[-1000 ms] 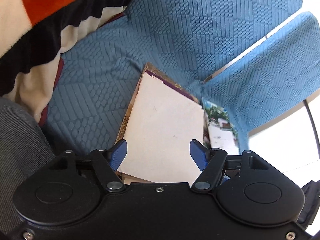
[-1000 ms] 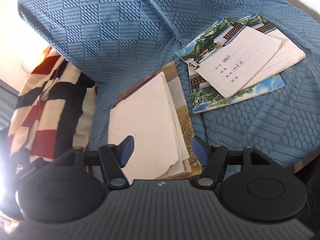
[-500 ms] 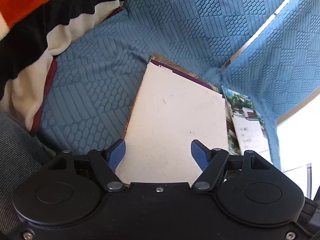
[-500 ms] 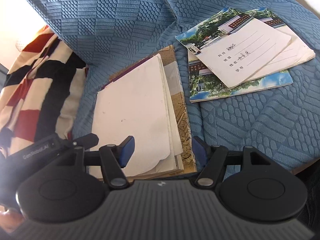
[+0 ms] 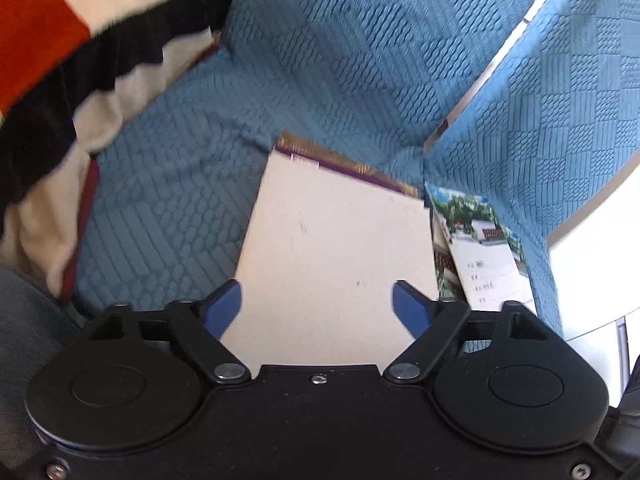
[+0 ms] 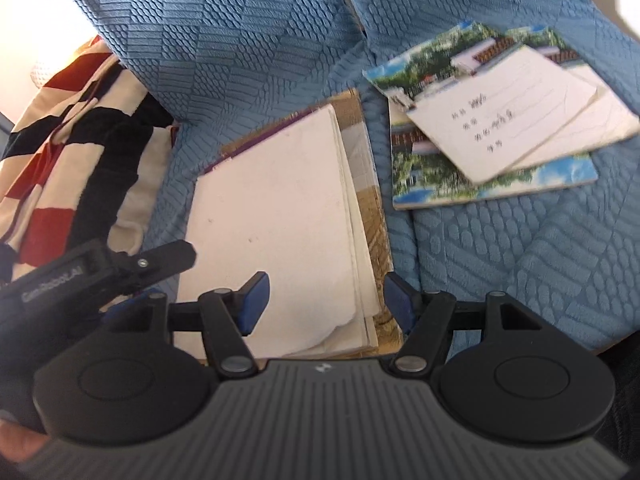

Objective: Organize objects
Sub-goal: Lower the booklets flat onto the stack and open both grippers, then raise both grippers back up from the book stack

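While both grippers hang over the blue sofa cover (image 6: 248,40), the white-faced book stack (image 5: 336,256) lies flat on it, its near end framed between the left gripper (image 5: 318,312) fingers. Those jaws have just been opening and stand spread wide; pads clear of the stack, nothing pinched. The right gripper (image 6: 324,300) frames the stack's near right corner, jaws spread, gripping nothing. Right of the stack lie the photo-cover notebooks (image 6: 496,128); left of it, the striped blanket (image 6: 72,152).

A striped red, black and cream blanket (image 5: 68,64) lies bunched on the textured blue sofa cover (image 5: 360,60).
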Action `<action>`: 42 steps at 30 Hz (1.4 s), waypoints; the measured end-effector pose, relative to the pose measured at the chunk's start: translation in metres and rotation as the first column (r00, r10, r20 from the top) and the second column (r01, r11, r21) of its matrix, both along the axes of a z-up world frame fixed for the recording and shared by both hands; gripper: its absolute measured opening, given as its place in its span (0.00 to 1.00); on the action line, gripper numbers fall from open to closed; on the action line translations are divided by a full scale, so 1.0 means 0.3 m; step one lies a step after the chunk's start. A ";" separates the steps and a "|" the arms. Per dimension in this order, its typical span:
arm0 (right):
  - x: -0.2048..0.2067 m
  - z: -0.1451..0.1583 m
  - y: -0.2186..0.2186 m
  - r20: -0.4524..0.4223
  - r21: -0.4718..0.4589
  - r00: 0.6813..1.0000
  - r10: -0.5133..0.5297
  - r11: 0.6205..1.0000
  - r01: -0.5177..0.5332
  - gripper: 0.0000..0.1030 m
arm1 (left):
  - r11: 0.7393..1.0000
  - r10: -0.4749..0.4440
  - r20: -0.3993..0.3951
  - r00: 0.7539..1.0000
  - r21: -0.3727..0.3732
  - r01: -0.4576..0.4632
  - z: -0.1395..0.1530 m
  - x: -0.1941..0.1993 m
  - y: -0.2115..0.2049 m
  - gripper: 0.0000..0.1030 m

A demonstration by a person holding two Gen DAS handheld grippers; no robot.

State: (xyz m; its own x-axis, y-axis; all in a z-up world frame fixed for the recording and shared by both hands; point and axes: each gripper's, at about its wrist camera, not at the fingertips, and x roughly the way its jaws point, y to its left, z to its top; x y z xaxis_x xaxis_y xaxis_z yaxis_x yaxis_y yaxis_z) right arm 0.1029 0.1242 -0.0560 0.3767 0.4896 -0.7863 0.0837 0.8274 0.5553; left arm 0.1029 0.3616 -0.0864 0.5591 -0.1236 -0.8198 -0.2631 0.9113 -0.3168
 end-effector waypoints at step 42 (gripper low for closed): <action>-0.106 0.527 -0.275 0.325 -0.184 0.946 0.013 0.982 0.050 0.85 | 0.986 -0.139 0.202 0.969 0.118 0.117 0.468 -0.159 -0.217 0.99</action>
State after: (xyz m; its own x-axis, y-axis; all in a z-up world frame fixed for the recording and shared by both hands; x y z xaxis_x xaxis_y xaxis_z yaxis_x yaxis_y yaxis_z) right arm 0.0710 0.0418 0.1020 0.6337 0.3355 -0.6970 -0.0581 0.9191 0.3896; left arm 0.0552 0.2965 0.0539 0.7046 -0.1252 -0.6985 -0.0799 0.9641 -0.2534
